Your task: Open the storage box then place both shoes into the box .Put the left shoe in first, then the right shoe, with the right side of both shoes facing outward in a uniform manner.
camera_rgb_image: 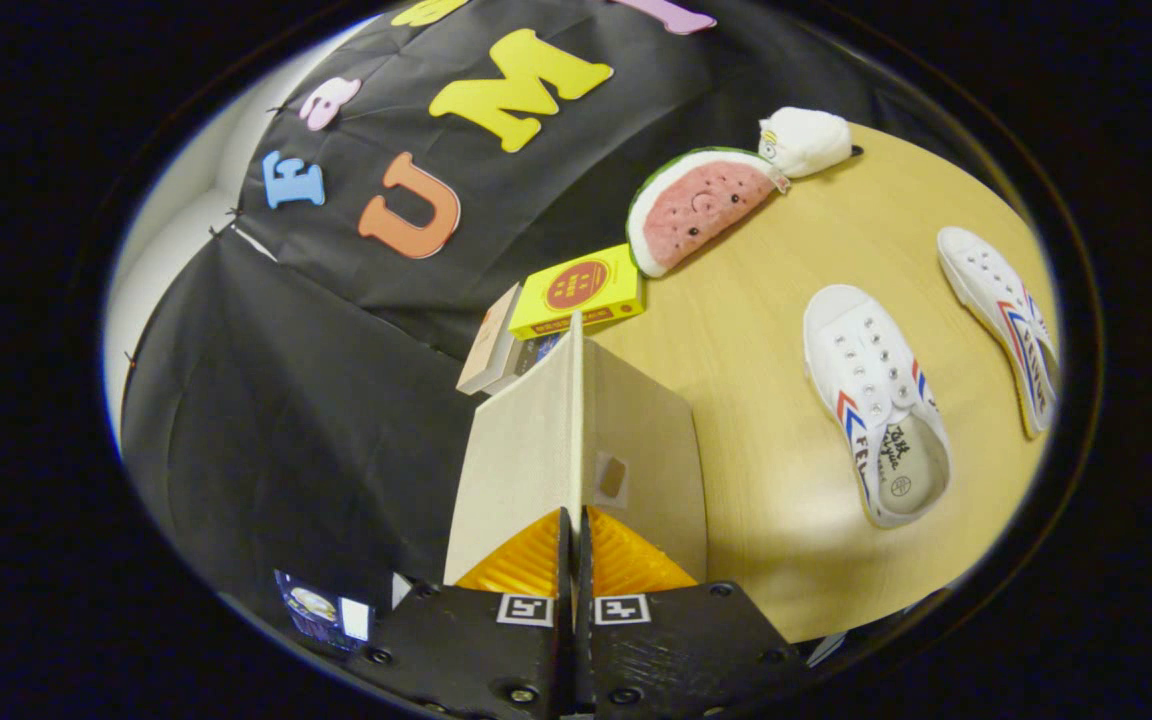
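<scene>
My gripper is shut on the edge of the beige storage box's lid, which stands edge-on between the fingers and rises away from them. Its two faces spread left and right of the fingers, and a small cutout shows on the right face. Two white canvas shoes with red and blue stripes lie on the wooden table to the right. The nearer shoe is right of the lid, toe pointing away. The farther shoe lies beyond it to the right. The box body is hidden under the lid.
A yellow box rests on a stack of books just beyond the lid. Behind these lie a watermelon-slice plush and a white plush. The black cloth wall hangs to the left and behind.
</scene>
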Motion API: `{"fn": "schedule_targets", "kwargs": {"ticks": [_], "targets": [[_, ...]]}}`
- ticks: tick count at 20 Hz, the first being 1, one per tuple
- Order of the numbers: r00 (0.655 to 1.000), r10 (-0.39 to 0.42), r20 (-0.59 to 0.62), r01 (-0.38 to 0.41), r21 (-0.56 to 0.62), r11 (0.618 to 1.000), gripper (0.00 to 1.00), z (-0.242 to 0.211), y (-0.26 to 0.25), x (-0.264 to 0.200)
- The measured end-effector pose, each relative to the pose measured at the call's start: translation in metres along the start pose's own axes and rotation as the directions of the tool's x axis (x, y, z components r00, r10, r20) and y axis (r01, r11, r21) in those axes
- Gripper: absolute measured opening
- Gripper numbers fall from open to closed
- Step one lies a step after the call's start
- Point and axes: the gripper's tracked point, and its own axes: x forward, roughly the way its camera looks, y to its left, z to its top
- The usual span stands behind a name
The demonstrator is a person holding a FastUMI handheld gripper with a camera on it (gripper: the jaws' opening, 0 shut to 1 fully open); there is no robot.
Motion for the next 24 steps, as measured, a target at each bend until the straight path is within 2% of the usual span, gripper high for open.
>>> {"fn": "schedule_targets", "kwargs": {"ticks": [5, 10, 15, 20, 22, 24], "targets": [[0.999, 0.003, 0.036, 0.0, -0.076, 0.997, 0.0, 0.011, 0.046, -0.021], [0.996, 0.07, 0.051, -0.058, -0.205, 0.977, 0.0, 0.017, 0.13, -0.032], [0.991, 0.134, 0.022, -0.122, -0.305, 0.945, 0.01, 0.004, 0.2, -0.01], [0.992, 0.124, 0.003, -0.111, -0.421, 0.9, 0.01, -0.011, 0.246, 0.015], [0.994, 0.112, -0.008, -0.103, -0.467, 0.878, 0.07, -0.018, 0.259, 0.028], [0.994, 0.108, -0.03, -0.108, -0.499, 0.86, 0.09, -0.024, 0.271, 0.039]]}}
